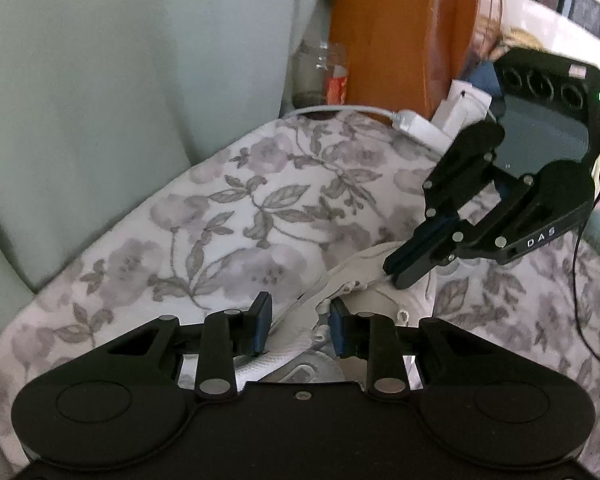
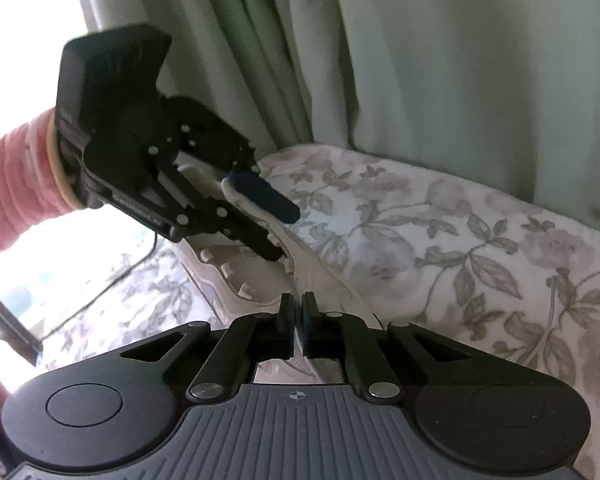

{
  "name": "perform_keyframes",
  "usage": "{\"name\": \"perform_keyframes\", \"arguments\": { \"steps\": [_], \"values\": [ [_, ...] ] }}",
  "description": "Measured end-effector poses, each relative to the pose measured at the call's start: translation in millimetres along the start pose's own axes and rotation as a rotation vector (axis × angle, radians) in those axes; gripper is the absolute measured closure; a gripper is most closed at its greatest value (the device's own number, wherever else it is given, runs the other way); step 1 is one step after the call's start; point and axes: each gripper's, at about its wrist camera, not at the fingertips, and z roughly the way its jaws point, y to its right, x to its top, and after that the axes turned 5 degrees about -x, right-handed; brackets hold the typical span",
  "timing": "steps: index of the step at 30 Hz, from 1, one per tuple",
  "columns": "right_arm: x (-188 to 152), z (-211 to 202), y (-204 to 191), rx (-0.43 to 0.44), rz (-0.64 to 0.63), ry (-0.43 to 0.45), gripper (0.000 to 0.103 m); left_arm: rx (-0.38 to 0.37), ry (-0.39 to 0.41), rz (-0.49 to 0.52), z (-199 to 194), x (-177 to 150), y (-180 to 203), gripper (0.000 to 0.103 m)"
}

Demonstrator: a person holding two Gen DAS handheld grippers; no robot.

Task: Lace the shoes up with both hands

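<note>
One white shoe on floral cover; my left claw parted astride it; right claw clamped on one lace.

A floral bedspread, green curtain, glass jar and white charger.

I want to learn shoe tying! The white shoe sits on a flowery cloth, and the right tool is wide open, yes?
Not quite. The right tool is shut, pinching the lace, as the right wrist view shows. The white shoe does sit on the flowery cloth.
</note>
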Motion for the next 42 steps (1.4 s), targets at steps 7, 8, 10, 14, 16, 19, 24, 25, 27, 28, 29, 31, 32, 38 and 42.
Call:
{"name": "perform_keyframes", "arguments": {
  "steps": [7,8,10,14,16,19,24,25,27,28,29,31,32,38,42],
  "values": [
    [-7,-1,4,0.017,0.049,0.061,0.1,-0.02,0.019,-0.028,-1,-2,-4,0.075],
    [-7,-1,4,0.016,0.05,0.066,0.1,-0.02,0.021,-0.029,-1,-3,-4,0.075],
    [-6,1,3,0.012,0.052,0.073,0.1,-0.021,0.025,-0.033,-1,-3,-4,0.075],
    [-5,1,0,-0.013,0.082,0.077,0.1,-0.024,0.031,-0.038,-2,-5,-5,0.075],
    [-6,1,-3,-0.024,0.092,0.078,0.1,-0.024,0.033,-0.041,-1,-5,-6,0.075],
    [-4,3,-8,-0.044,0.097,0.081,0.1,-0.024,0.034,-0.043,-1,-5,-6,0.075],
    [-2,4,-10,-0.065,0.07,0.076,0.099,-0.022,0.035,-0.036,-1,-6,-5,0.075],
    [-1,3,-11,-0.071,0.06,0.073,0.094,-0.023,0.035,-0.036,-1,-6,-6,0.075],
    [0,3,-12,-0.075,0.043,0.06,0.085,-0.02,0.036,-0.04,-1,-6,-5,0.075],
    [1,2,-14,-0.078,0.031,0.056,0.08,-0.016,0.036,-0.045,-1,-5,-3,0.075],
    [1,1,-15,-0.084,0.017,0.052,0.08,-0.014,0.036,-0.05,-2,-5,-2,0.075],
    [2,-2,-18,-0.095,-0.009,0.049,0.08,-0.015,0.035,-0.047,-1,-4,-3,0.075],
    [3,-3,-18,-0.092,-0.013,0.044,0.08,-0.014,0.034,-0.045,-1,-4,-3,0.075],
    [5,-6,-24,-0.086,-0.069,-0.017,0.088,-0.012,0.032,-0.044,-1,-4,-3,0.075],
    [8,2,-23,-0.087,-0.073,-0.052,0.099,-0.017,0.029,-0.036,0,-3,-6,0.075]
  ]
}}
